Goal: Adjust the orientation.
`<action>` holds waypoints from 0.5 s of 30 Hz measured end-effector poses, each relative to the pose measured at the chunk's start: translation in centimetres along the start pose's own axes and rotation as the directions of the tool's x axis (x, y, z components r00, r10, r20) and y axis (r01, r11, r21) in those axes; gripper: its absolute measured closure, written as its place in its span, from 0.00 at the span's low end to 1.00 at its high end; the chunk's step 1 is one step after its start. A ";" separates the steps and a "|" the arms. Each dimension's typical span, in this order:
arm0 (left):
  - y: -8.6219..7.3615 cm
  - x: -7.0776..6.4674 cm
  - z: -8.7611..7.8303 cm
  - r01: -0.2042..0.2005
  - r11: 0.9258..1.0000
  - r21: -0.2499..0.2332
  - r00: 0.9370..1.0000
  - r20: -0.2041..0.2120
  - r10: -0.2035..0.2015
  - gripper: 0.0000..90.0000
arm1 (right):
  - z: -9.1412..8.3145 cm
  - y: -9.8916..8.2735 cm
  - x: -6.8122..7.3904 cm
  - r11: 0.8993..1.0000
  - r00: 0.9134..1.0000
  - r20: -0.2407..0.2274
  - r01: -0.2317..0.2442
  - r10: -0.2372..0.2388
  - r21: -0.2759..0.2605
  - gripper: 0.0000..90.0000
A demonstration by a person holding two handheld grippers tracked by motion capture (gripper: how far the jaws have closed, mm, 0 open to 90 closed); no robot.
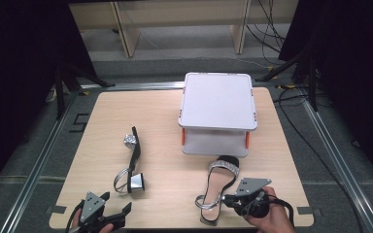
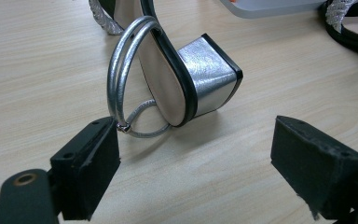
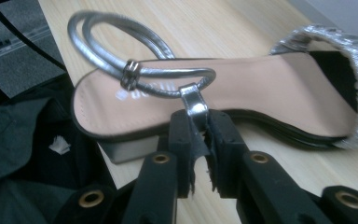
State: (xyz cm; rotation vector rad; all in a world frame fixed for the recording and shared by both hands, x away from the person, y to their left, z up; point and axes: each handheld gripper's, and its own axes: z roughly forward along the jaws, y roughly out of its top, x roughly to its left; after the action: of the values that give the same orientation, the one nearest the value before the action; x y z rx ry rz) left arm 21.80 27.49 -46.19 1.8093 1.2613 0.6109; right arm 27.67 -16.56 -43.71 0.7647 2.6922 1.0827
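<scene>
Dark curtains are hanging on both sides of a light wooden tabletop (image 1: 165,107), with cables trailing over the grey floor behind it. We are looking at a white two-tier stand (image 1: 217,111) sitting toward the far right of the tabletop. Near the left, one sandal (image 1: 132,162) is lying on its side, silver block heel toward us. We are holding our left claw (image 1: 112,209) released at the near edge, just short of that heel; in the left gripper view the jaws are standing wide apart with the heel (image 2: 207,77) and silver ankle straps ahead of them. Our right claw (image 1: 226,199) is clenching the small silver strap tab (image 3: 195,103) of the second sandal (image 1: 217,187), which is sitting sole-down in front of the stand, its glittery toe band touching the stand's base.
</scene>
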 end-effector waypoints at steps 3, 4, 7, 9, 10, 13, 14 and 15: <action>-0.1 0.0 0.1 0.002 1.000 -0.013 1.000 0.002 -0.002 0.17 | -0.7 -0.3 -0.6 1.000 1.000 -0.003 0.008 -0.008 0.019 0.90; -0.1 0.0 0.1 0.004 1.000 -0.014 1.000 0.002 -0.004 0.17 | -0.9 -0.4 -0.8 1.000 1.000 -0.004 0.019 -0.019 0.023 0.91; -0.1 0.0 0.1 0.003 1.000 -0.016 1.000 0.002 -0.003 0.17 | -1.7 -0.9 -1.5 0.999 1.000 0.003 0.010 -0.010 0.051 0.91; -0.1 0.0 0.1 0.002 1.000 -0.015 1.000 0.003 -0.002 0.17 | -2.7 -1.6 -2.4 0.998 1.000 0.022 -0.002 0.001 0.067 0.91; -0.1 0.0 0.1 0.004 1.000 -0.016 1.000 0.003 -0.004 0.17 | -3.1 -1.8 -2.6 0.997 0.999 0.033 -0.010 0.008 0.071 0.92; -0.1 0.0 0.1 0.000 1.000 -0.014 1.000 0.003 0.000 0.17 | -3.9 -2.3 -3.2 0.997 0.999 0.030 -0.026 0.024 0.069 0.97; -0.1 0.0 0.1 0.000 1.000 -0.008 1.000 0.002 0.000 0.17 | -5.0 -2.7 -3.7 0.998 0.997 0.050 -0.061 0.059 0.030 0.99; 0.0 0.0 0.0 0.000 1.000 -0.002 1.000 0.001 0.000 0.17 | -5.6 -2.8 -4.1 0.998 0.995 0.073 -0.066 0.065 0.019 0.99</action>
State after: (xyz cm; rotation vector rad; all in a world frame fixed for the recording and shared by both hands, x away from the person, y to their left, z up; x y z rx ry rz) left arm 21.80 27.48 -46.24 1.8083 1.2596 0.6114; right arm 28.33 -23.73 -41.78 0.8838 2.6396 1.0216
